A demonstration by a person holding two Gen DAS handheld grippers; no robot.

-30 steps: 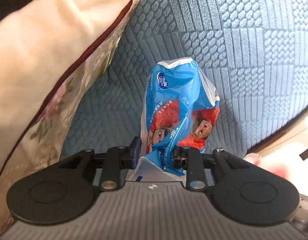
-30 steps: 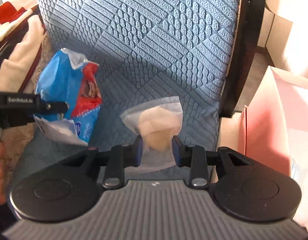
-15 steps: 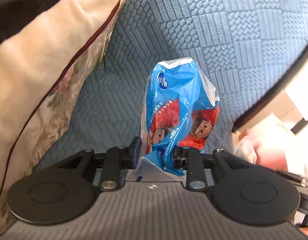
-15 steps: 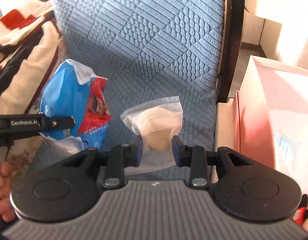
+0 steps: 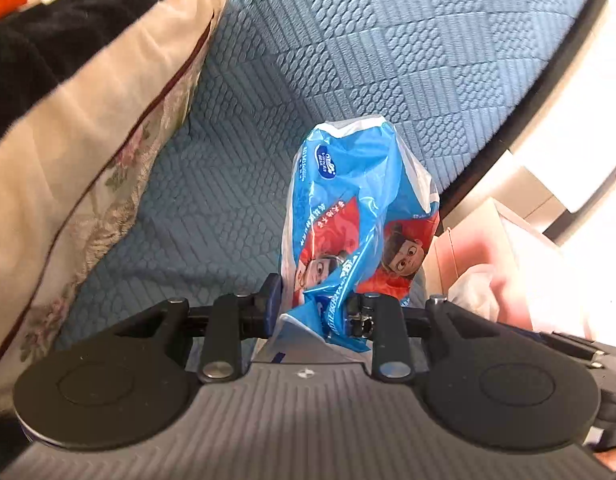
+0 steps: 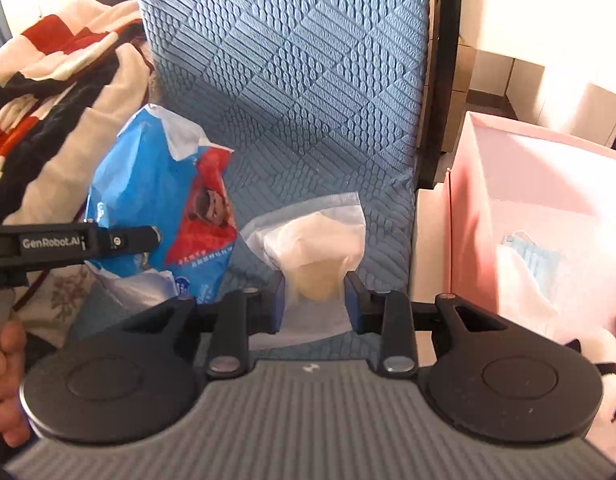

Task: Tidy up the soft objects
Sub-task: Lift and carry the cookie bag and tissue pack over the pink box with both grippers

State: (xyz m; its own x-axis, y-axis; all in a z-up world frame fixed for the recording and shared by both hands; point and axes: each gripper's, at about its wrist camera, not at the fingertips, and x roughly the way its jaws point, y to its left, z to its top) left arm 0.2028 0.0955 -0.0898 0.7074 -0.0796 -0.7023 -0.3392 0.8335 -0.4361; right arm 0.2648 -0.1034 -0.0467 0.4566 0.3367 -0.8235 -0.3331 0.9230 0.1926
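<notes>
Both grippers (image 5: 314,308) (image 6: 314,300) clamp soft packets (image 5: 360,216) (image 6: 320,248).

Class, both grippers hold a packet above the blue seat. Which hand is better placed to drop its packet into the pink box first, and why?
Right. The right gripper, shut on the clear pouch, sits beside the open pink box; the left gripper, with the blue packet, is farther away.

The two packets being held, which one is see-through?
The clear pouch with a pale cream lump inside, clamped in the right gripper. The other, in the left gripper, is an opaque blue cartoon-printed packet.
</notes>
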